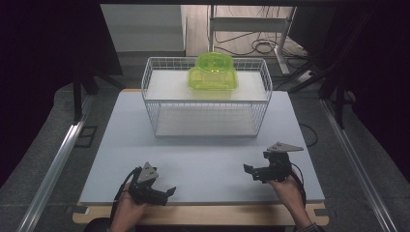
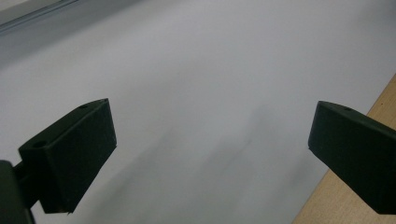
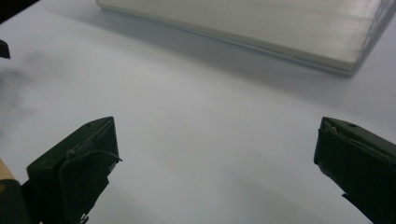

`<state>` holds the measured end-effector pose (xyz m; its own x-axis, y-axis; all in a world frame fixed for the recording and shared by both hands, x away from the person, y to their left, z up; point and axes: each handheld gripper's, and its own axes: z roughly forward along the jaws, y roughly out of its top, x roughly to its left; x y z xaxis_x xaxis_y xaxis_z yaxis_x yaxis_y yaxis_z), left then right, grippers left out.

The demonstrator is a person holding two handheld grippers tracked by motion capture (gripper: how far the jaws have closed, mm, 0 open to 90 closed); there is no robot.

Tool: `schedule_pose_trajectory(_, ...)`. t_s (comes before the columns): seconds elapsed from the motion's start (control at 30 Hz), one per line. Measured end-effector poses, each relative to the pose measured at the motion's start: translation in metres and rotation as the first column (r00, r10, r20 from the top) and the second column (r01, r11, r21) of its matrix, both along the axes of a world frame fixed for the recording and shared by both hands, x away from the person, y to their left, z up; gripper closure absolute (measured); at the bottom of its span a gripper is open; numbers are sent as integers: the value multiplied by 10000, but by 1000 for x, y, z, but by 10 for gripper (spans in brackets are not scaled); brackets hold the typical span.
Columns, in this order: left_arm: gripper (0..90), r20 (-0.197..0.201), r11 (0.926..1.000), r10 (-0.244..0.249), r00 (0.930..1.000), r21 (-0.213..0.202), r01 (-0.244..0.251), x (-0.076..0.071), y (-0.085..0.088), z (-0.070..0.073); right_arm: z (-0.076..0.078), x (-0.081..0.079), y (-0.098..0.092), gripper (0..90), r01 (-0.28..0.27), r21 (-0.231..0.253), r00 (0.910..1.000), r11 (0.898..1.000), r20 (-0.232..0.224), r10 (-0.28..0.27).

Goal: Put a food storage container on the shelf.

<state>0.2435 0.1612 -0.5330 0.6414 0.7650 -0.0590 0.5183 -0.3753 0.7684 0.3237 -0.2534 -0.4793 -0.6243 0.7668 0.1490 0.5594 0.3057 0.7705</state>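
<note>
Green plastic is what you are dealing with: a translucent lime-green container [image 1: 212,72] sits upright on the top shelf of the white wire rack [image 1: 150,92] at the far side of the table [image 1: 208,159], a little right of the shelf's middle. Both your grippers rest low at the near edge, well apart from it.

Your left gripper [image 1: 167,193] has its jaws spread wide with nothing between them; in the left gripper view its fingertips [image 2: 77,154] frame bare tabletop and a strip of the wooden edge. Your right gripper [image 1: 250,170] is likewise wide open and empty, its fingertips [image 3: 79,163] pointing across the white surface toward the base board of the rack [image 3: 261,28].

Expect the container to be light, stiff and smooth. Thin moulded plastic like this is likely slippery under hard pads and may flex or crack if you squeeze too hard. It looks hollow; whether anything is inside you cannot tell from here. The raised domed part on top looks like the better place to pinch, since the wider lower body may be too broad for one gripper. Come in over the rack's wire rim, close gently on opposite sides of the upper part, and lift straight up so it does not catch the wire wall. If it feels loose, steady the base with your other gripper.
</note>
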Motion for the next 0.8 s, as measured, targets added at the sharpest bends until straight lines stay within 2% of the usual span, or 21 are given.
schedule_pose_trajectory(0.27, 9, 4, 10000, -36, 10000, 43, 36, 0, 0, 0, -15, -9, -6, 1, 147, -549, 9995, 9984, -258, -162)
schedule_pose_trajectory(0.6, 9, -19, 9998, -88, 10000, 159, 88, 0, -1, -1, -28, -19, -6, 0, 43, -1240, 9988, 9923, -471, -102)
schedule_pose_trajectory(0.8, 8, 1, 9996, -90, 10000, 249, 90, 0, -2, -1, -31, -21, -5, 0, 49, -1420, 9985, 9899, -538, -126)
